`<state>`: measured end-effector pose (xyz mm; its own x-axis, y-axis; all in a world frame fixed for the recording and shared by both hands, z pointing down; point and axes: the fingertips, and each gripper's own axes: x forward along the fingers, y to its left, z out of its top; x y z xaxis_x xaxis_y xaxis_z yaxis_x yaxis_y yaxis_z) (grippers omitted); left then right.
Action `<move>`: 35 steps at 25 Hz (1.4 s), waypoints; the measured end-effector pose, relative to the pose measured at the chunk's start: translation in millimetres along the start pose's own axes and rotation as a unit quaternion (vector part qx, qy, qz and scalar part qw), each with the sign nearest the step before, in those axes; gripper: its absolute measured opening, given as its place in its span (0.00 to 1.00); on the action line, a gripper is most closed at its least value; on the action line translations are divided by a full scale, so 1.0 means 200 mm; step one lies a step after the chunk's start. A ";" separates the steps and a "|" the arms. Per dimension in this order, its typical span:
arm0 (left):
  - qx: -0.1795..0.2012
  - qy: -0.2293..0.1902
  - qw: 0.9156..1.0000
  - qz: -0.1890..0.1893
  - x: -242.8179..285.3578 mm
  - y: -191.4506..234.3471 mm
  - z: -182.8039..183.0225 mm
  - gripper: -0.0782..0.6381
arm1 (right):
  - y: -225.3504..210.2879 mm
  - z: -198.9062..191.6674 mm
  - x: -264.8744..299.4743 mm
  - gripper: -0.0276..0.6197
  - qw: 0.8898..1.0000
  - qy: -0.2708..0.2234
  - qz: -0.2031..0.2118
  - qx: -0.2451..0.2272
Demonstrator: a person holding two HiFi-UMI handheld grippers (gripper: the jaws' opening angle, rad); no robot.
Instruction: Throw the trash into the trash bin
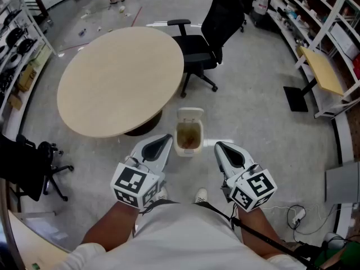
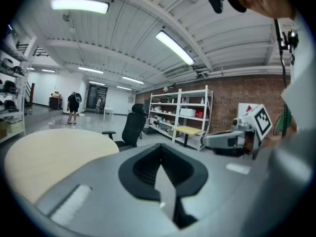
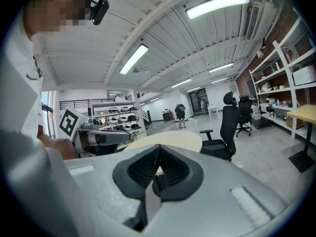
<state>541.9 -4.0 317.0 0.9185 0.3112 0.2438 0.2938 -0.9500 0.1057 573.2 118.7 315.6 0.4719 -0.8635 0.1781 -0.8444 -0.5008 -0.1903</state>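
A small white trash bin stands on the grey floor with its lid tipped up and something brownish inside. My left gripper is just left of the bin and my right gripper just right of it, both pointing forward near level. In the left gripper view the jaws of the left gripper meet with nothing between them. The right gripper likewise has its jaws together and empty. No loose trash shows near either gripper.
A round beige table stands just behind the bin, with a black office chair beside it. Shelving and a small yellow-topped desk line the right. Another black chair is at the left, and a cable with a plug strip lies at the lower right.
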 end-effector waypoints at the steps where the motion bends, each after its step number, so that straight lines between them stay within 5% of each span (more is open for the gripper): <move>1: 0.000 0.000 1.000 0.000 0.00 0.00 0.00 0.12 | 0.00 0.00 0.00 0.05 1.000 -0.001 0.000 0.000; 35: 0.015 -0.007 1.000 -0.017 0.03 -0.04 0.03 0.12 | 0.00 0.02 0.00 0.05 1.000 -0.005 -0.006 -0.016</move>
<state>546.5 6.0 311.7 0.9110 0.3438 0.2278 0.3330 -0.9391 0.0851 574.3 118.5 311.3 0.4849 -0.8578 0.1705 -0.8462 -0.5094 -0.1564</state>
